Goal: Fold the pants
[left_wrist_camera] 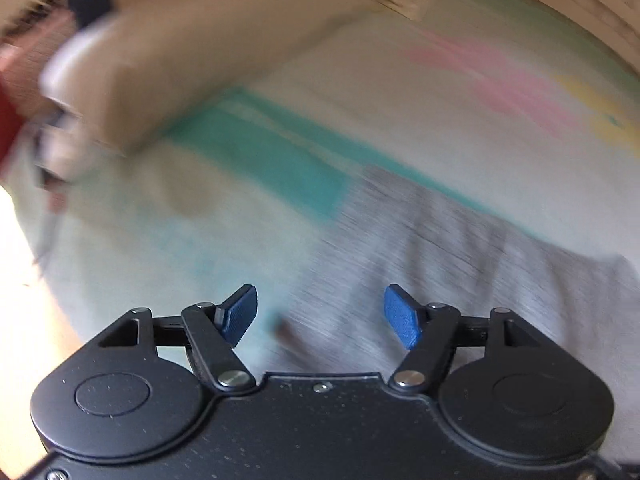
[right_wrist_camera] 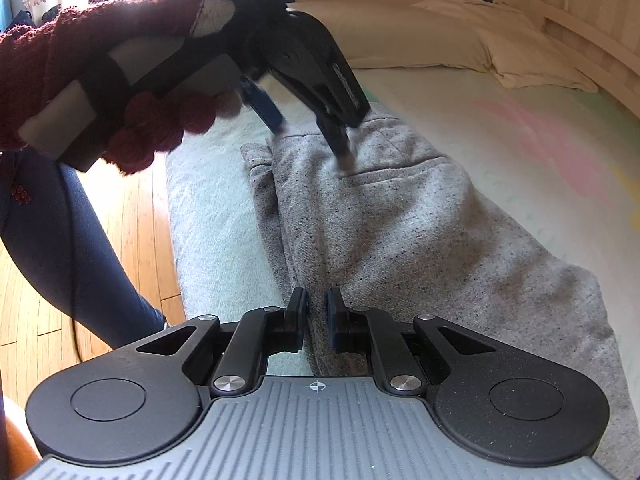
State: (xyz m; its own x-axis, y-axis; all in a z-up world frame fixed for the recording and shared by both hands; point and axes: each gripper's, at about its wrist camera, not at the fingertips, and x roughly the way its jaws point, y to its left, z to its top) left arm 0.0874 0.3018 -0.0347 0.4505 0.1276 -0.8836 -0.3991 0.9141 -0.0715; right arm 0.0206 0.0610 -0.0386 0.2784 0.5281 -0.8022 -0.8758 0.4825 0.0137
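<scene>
Grey pants (right_wrist_camera: 384,216) pinched by right gripper (right_wrist_camera: 318,320); lettering unreadable.

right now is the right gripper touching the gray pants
Touching. The right wrist view shows the right gripper shut on an edge fold of the pants.

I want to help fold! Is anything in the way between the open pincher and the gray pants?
Nothing visible is. The left gripper is open right over the gray pants on the bed, with only air between. The pillow lies far off.
</scene>
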